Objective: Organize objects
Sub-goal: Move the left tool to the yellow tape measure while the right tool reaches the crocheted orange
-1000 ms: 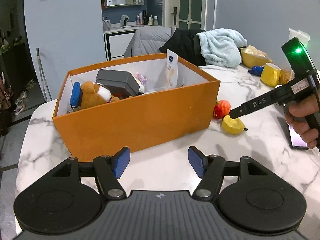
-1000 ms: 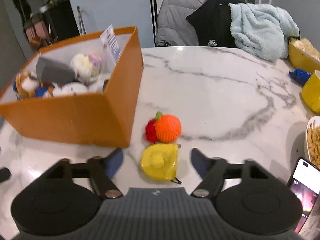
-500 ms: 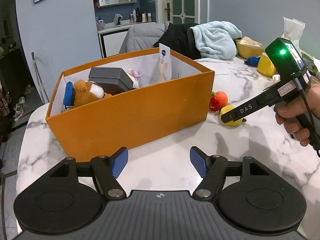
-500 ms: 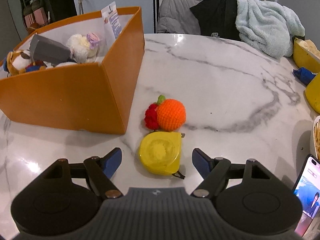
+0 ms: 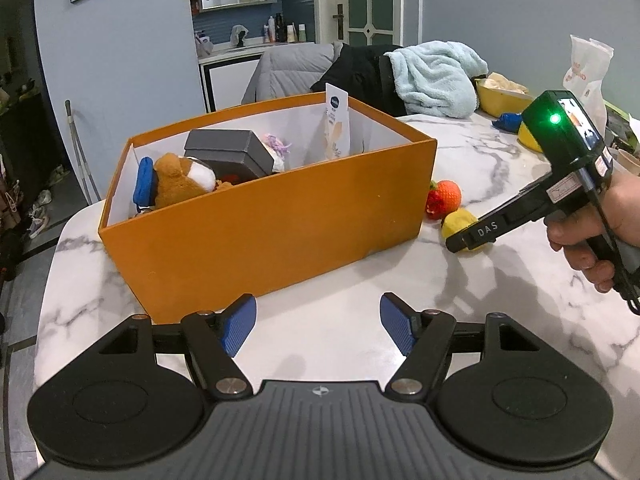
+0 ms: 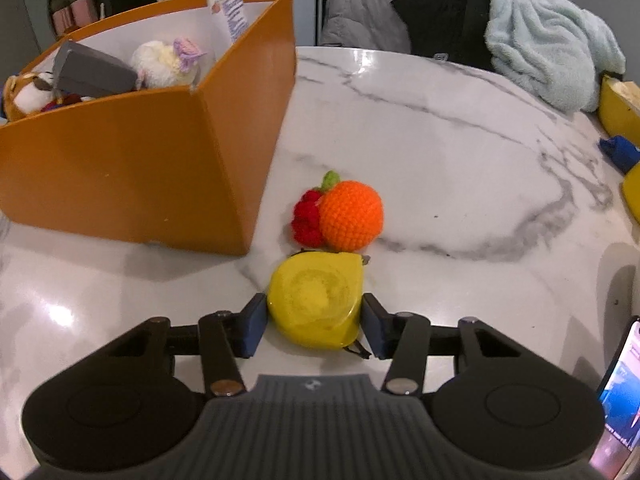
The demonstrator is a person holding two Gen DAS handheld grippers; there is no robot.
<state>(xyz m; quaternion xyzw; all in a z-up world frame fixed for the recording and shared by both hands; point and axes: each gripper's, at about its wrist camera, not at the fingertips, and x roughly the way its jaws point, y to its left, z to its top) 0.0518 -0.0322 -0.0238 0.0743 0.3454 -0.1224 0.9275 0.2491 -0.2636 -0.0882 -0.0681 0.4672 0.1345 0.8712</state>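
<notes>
Between the right pads: yellow tape measure [image 6: 316, 304], flat on the marble table [image 6: 440, 152], just off the near corner of the orange box [image 6: 132, 160].

Right gripper [image 6: 314, 320]: jaws just closing; blue pads now against both flanks of the yellow case, so judged gripped, though still resting on the table.

Key relation: case dead ahead of the claw and centred in it; widest span lying across the jaws, pointed end with the dark tab toward the right pad; box up and to the left in the right wrist view, opening facing up.

Nearer hand: right, already on the case; left well apart from it.

Neighbour: crocheted orange and red fruit [image 6: 340, 216], touching or nearly touching the far edge of the case, outside the jaws.

Left gripper [image 5: 318, 328]: jaws standing wide, nothing between them, hovering over bare marble before the long wall of the box.

Box contents: plush toy [image 5: 176, 176], grey case [image 5: 224, 152], white card [image 5: 338, 120], with room showing along the right end.

Coming move, as a judgement: lift clear of the fruit, carry left over the wall, release.

Risk: fruit possibly dragged along on lifting.
</notes>
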